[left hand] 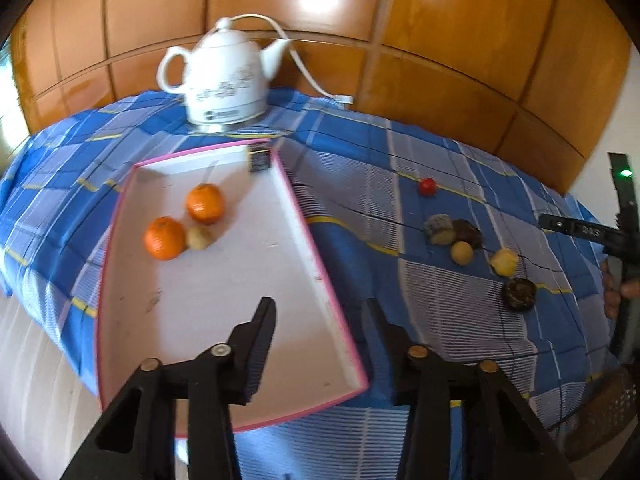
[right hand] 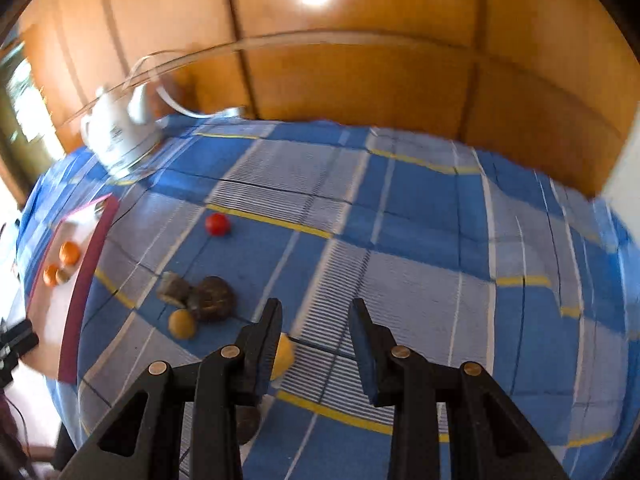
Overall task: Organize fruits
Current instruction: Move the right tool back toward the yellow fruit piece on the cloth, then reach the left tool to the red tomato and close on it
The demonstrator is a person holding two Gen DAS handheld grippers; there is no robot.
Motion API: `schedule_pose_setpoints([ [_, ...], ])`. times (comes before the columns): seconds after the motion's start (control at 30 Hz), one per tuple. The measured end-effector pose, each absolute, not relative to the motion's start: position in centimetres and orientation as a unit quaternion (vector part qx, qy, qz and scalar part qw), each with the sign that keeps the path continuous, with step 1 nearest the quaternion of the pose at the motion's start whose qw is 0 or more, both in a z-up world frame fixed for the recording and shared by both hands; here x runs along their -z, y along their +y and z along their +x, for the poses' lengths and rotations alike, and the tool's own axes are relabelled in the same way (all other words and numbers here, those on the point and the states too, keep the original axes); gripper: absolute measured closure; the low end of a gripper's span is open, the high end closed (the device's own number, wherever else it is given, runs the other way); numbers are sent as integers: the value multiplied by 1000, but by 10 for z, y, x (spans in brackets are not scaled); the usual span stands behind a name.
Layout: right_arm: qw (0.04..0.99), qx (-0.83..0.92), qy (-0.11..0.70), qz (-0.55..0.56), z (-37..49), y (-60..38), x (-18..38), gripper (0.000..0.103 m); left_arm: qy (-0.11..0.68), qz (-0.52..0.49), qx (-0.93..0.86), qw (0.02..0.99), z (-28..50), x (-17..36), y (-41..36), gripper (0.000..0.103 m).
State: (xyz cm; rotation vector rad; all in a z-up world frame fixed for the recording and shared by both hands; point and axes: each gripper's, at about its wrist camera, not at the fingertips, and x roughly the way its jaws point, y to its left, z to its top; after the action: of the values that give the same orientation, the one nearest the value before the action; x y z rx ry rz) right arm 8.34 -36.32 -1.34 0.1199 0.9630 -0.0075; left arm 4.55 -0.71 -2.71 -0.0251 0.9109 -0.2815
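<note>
Now the left gripper (left hand: 320,312) hangs over the near end of a white tray (left hand: 224,320) with a pink rim, its jaws part open with nothing between them. Inside the tray, toward the far end, lie 2 oranges (left hand: 205,203) and 1 small pale fruit (left hand: 199,237), the pale one touching the nearer orange. The tray rests on a blue plaid tablecloth (left hand: 352,168), and a white kettle (left hand: 218,80) with a cord stands just beyond the tray's far edge.

To the right of the tray, loose on the cloth, sit a small red fruit (left hand: 427,186), a grey-brown piece (left hand: 439,229) touching a dark brown fruit (left hand: 467,233), a round tan fruit (left hand: 462,253), a yellow fruit (left hand: 505,261) and another dark brown fruit (left hand: 519,294) nearest the camera. The red one lies well apart from the rest.

The right gripper (right hand: 316,316) points down at the cloth with its jaws narrowly parted and empty. The yellow fruit (right hand: 282,354) peeks out just beside its left finger, outside the gap. A person's hand (left hand: 614,292) holding that gripper's handle shows at the right edge of the left wrist view.
</note>
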Motion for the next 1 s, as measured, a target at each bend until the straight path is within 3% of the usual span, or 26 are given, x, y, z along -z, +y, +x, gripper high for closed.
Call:
schedule_pose_setpoints([
  [0.1,881,17,467,70,87,-371,15,68,446,-13,160,881,54,26,-21,70],
  [1.0,877,2,471,97,88,-367,12,68,493,20,245,834,198,50,-164,70],
])
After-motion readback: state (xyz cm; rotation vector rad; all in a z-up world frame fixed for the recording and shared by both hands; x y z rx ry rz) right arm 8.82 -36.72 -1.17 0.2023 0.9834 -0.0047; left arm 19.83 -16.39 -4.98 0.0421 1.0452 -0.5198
